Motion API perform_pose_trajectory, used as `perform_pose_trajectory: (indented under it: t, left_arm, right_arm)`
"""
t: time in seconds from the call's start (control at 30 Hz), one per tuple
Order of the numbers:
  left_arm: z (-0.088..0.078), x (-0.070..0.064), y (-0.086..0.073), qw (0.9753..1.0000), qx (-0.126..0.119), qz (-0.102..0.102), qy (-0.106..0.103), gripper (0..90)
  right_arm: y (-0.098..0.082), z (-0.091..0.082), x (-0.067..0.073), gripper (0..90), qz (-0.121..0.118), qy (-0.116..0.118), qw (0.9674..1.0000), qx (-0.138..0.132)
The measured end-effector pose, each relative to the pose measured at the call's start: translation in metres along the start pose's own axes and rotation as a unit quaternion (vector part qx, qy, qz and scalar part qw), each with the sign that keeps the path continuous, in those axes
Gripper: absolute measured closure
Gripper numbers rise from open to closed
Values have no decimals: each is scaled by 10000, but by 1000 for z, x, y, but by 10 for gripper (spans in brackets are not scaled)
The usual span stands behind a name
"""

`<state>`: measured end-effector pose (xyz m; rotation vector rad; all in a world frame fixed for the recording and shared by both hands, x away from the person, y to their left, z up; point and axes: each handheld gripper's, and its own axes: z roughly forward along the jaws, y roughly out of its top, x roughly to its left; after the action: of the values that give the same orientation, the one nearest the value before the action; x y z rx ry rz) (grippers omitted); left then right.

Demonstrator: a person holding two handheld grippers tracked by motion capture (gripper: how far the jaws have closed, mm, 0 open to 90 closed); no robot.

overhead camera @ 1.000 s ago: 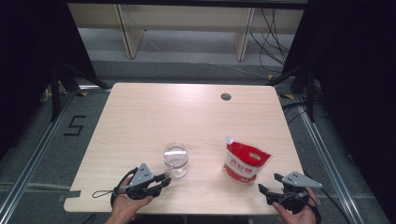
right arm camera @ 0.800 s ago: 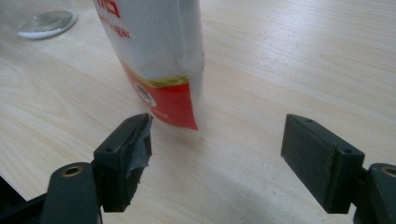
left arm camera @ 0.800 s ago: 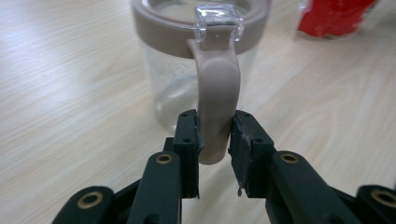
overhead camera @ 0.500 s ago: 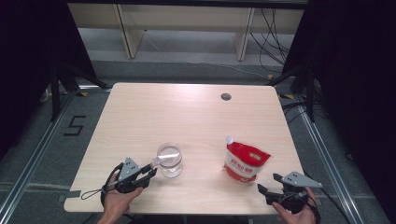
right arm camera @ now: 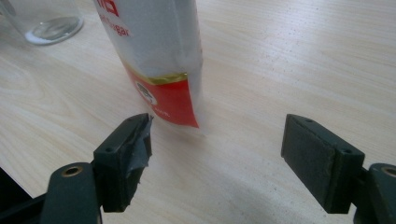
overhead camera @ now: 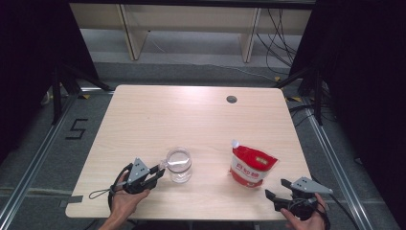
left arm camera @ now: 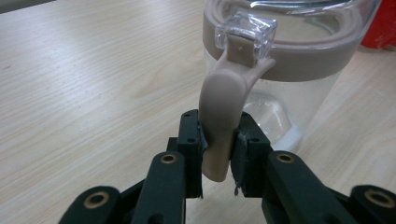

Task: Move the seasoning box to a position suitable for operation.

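Jar handle (left arm camera: 219, 121) between left jaws

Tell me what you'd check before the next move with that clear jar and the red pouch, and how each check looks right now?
1. Left gripper has the jar's beige handle: ok, both pads press on it after the jaws just closed further.
2. Jar stands upright on the table: ok.
3. Jar's lid is unlatched: cannot tell; the clear clasp sits over the beige rim.
4. Red pouch stands upright, apart from the jar: ok.
5. Right gripper is ready for the pouch: ok, jaws wide open, pouch just ahead, not yet between them.
6. Pouch spout is capped: cannot tell.
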<state>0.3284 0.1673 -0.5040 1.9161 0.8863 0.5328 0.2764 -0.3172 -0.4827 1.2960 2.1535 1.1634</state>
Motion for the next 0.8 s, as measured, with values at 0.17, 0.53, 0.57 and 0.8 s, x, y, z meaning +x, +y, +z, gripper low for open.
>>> perform_pose_trajectory:
  t: [0.17, 0.53, 0.57, 0.8]
  left_arm:
    - [4, -7, 2, 9997, -43, 88, -222, 747]
    - [11, -17, 3, 9967, -146, 327, -724, 743]
    - [12, -18, 4, 9961, -149, 410, -764, 743]
    - [15, -34, 6, 9910, -179, 604, -1178, 746]
  right_arm:
    - [0, 0, 2, 252, 51, 90, 9999, -9]
    - [0, 0, 0, 256, 108, 100, 9999, 22]
    - [0, 1, -2, 256, -34, 109, 9999, -29]
    - [1, 2, -3, 260, -126, 136, 9998, 26]
